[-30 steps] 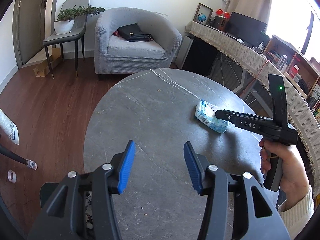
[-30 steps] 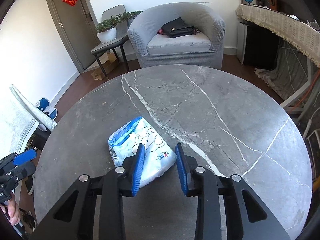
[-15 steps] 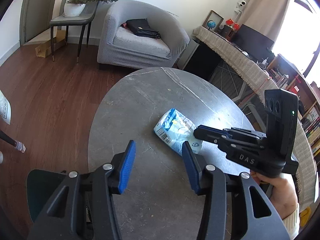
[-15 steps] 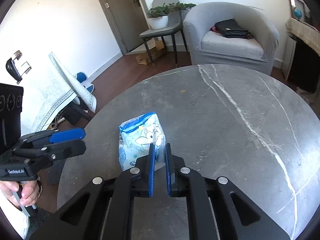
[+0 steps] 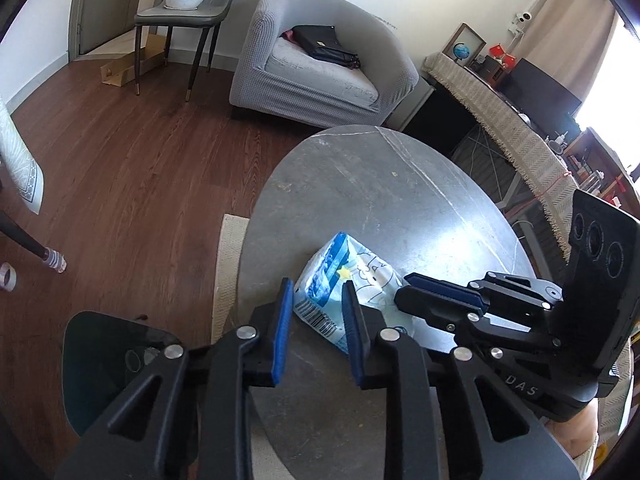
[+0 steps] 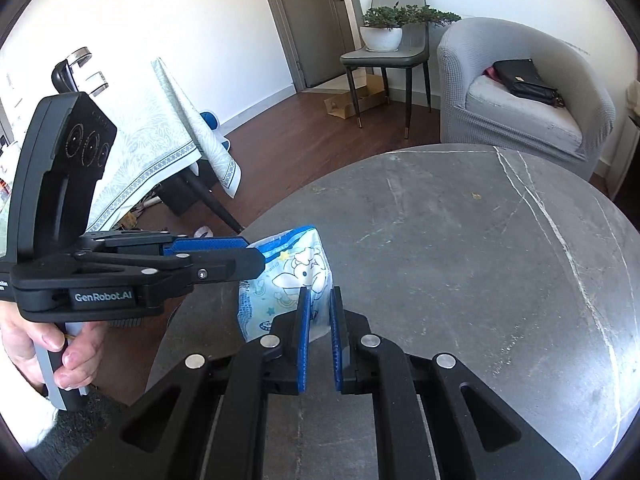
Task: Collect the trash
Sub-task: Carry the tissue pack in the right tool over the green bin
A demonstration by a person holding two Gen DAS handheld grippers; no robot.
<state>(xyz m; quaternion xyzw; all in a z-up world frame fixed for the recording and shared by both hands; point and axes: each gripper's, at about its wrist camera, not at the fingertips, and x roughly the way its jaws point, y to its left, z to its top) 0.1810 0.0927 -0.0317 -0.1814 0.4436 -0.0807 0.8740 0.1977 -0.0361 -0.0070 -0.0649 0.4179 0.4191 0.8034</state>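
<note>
Left wrist view: the left gripper (image 5: pixel 314 298), jaws just closing, straddles without clamping the crumpled blue-and-white plastic wrapper (image 5: pixel 352 280) on the round grey marble table (image 5: pixel 384 200); right wrist view: the right gripper (image 6: pixel 318 312) grasps the wrapper's edge, which may tear or slip.

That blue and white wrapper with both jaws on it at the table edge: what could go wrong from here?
The right gripper pinches only a thin edge of the wrapper, so it may slip. The left gripper has just been closing around the other end; pulling apart could tear it. Dropped, it may miss the bin.
</note>
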